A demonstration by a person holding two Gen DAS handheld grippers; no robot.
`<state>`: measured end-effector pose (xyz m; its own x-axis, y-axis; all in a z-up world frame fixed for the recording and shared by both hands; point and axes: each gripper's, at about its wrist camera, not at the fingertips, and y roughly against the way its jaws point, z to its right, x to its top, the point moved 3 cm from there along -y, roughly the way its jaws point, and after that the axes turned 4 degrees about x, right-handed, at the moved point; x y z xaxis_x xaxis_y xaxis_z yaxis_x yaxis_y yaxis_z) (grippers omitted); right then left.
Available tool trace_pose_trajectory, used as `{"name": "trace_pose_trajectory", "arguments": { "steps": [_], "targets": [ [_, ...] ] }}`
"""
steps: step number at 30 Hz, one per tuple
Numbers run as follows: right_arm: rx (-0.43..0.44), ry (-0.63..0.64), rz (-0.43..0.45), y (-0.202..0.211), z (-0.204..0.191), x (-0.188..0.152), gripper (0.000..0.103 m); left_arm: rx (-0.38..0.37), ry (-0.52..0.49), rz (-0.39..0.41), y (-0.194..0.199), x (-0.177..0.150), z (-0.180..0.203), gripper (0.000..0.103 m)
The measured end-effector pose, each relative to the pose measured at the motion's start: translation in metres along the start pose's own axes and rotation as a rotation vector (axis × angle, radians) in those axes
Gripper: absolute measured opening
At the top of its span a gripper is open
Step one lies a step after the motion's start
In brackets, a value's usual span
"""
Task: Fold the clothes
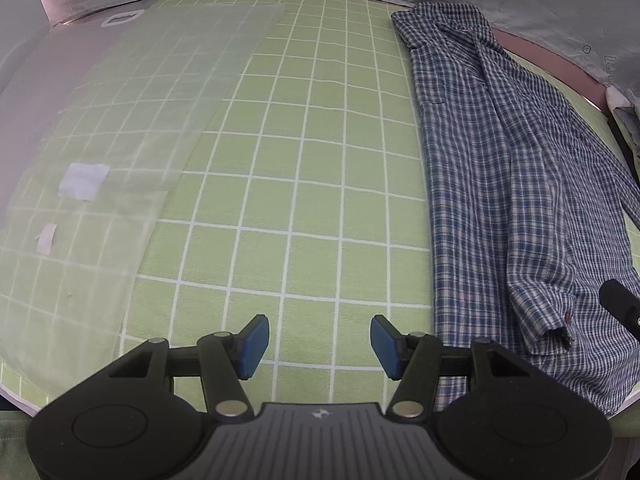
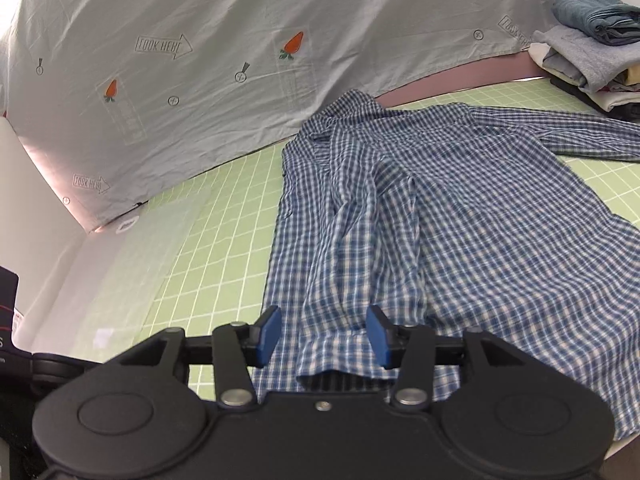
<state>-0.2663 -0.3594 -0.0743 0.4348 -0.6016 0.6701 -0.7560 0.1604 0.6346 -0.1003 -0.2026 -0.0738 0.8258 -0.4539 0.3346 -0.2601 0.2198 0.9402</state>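
A blue and white checked shirt (image 1: 500,184) lies spread on the green grid mat (image 1: 304,168), along its right side, collar at the far end. One sleeve is folded down over the body, with its cuff (image 1: 548,316) near the front. My left gripper (image 1: 320,346) is open over bare mat, left of the shirt's edge. In the right wrist view the shirt (image 2: 480,216) fills the middle and right. My right gripper (image 2: 323,336) is open, its blue pads (image 2: 378,334) on either side of the sleeve cuff (image 2: 340,356), which lies between them.
A translucent plastic sheet (image 1: 120,152) covers the mat's left part, with white tape scraps (image 1: 83,181) on it. A grey printed cloth (image 2: 208,64) hangs behind the table. A stack of folded clothes (image 2: 588,48) sits at the far right. A black object (image 1: 620,304) pokes in at right.
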Motion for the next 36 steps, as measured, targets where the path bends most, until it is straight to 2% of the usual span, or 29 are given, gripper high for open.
{"name": "trace_pose_trajectory", "arguments": {
  "steps": [4, 8, 11, 20, 22, 23, 24, 26, 27, 29, 36],
  "targets": [
    [-0.019, -0.048, -0.013, -0.001, 0.027, 0.010, 0.048, -0.044, -0.008, 0.006, -0.003, 0.006, 0.027, 0.057],
    [-0.034, -0.093, -0.032, -0.004, 0.053, 0.019, 0.039, -0.114, -0.015, -0.005, -0.007, 0.010, 0.058, 0.057],
    [-0.034, -0.098, -0.063, -0.015, 0.067, 0.024, 0.037, -0.155, -0.020, -0.011, -0.011, 0.013, 0.079, 0.057],
    [0.079, -0.162, -0.187, -0.058, 0.081, 0.034, 0.034, -0.171, -0.039, -0.062, -0.038, 0.024, 0.117, 0.055],
    [0.092, -0.166, -0.214, -0.066, 0.080, 0.033, 0.034, -0.176, -0.042, -0.077, -0.041, 0.025, 0.119, 0.048],
    [0.097, -0.167, -0.227, -0.069, 0.080, 0.032, 0.033, -0.177, -0.044, -0.085, -0.042, 0.025, 0.119, 0.040],
    [0.105, -0.165, -0.234, -0.071, 0.079, 0.032, 0.027, -0.181, -0.046, -0.094, -0.044, 0.024, 0.120, 0.028],
    [0.122, -0.156, -0.241, -0.073, 0.078, 0.032, 0.017, -0.195, -0.047, -0.109, -0.047, 0.022, 0.122, 0.012],
    [0.127, -0.149, -0.242, -0.072, 0.077, 0.032, 0.009, -0.199, -0.045, -0.108, -0.047, 0.021, 0.122, 0.008],
    [0.138, -0.144, -0.234, -0.068, 0.076, 0.032, 0.004, -0.209, -0.042, -0.098, -0.045, 0.019, 0.122, 0.000],
    [0.190, -0.209, -0.155, -0.029, 0.081, 0.037, 0.002, -0.261, -0.032, -0.013, -0.007, 0.013, 0.113, 0.000]
  ]
}}
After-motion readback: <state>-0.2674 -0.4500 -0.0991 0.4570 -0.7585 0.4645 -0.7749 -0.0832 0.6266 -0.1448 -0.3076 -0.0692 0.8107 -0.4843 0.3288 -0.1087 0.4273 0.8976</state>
